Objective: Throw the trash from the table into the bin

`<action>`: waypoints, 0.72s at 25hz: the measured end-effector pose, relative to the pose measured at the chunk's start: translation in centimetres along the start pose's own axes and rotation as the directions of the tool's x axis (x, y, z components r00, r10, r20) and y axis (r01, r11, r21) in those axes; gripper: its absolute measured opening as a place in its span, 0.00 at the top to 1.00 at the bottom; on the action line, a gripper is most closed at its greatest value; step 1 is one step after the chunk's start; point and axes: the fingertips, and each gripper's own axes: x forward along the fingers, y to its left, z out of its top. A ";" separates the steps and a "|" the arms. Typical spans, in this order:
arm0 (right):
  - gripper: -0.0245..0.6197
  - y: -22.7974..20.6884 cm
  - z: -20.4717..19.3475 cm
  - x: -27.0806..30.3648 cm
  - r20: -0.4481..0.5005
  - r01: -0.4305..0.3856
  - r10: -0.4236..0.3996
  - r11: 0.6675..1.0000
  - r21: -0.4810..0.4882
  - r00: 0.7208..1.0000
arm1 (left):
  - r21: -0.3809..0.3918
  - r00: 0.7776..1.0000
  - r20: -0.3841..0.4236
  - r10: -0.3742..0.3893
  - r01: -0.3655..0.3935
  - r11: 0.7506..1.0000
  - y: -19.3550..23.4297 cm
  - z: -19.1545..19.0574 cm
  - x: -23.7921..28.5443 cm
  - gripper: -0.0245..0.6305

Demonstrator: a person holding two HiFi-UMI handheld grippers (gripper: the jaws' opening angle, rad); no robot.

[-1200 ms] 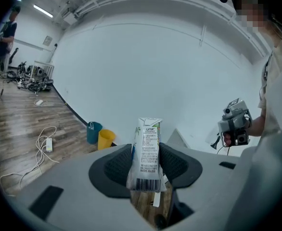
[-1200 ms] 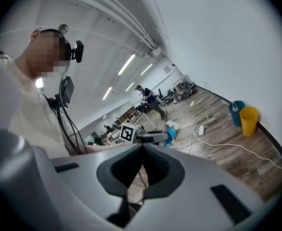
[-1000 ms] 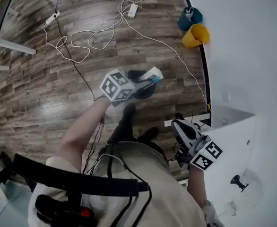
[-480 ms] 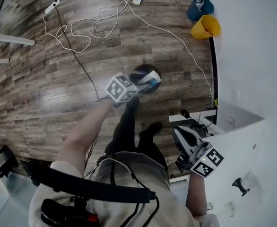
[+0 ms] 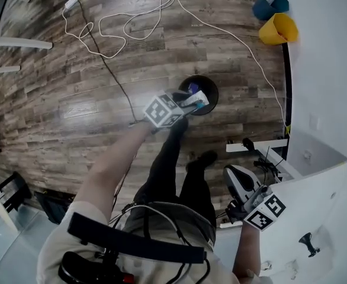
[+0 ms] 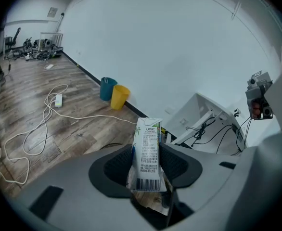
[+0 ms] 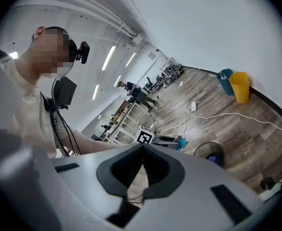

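Clamped the drink carton (image 6: 148,150) in the left claw (image 5: 192,102) just over the bin (image 5: 212,86); kept the right claw (image 5: 235,178) closed, empty, well aside from the bin.

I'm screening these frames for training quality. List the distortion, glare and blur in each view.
Head view: strong wide-angle bend, with a pale sheen on the wooden floor. Left gripper view: dark rounded corners and a bowed wall line, but the carton is sharp. Right gripper view: the same dark corners, bright ceiling lights, and a mosaic patch added over a face.

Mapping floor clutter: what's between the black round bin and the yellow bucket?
Head view: one white cable crosses the wooden floor between black round bin and yellow bucket.
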 end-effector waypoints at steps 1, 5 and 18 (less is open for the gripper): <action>0.95 -0.6 -0.3 0.2 0.002 0.001 -0.001 1.000 0.005 1.000 | -0.001 1.000 -0.012 0.002 -0.002 1.000 0.5 -0.7 0.5 0.68; 0.95 -3.3 -1.3 0.1 0.017 0.025 -0.025 0.999 0.033 1.000 | -0.006 0.999 -0.053 0.001 -0.001 1.000 1.2 -2.9 2.2 0.68; 0.95 -9.8 -6.5 0.7 0.029 0.031 -0.035 0.989 0.143 0.999 | 0.078 0.979 -0.203 -0.008 0.024 0.997 3.2 -8.5 10.2 0.68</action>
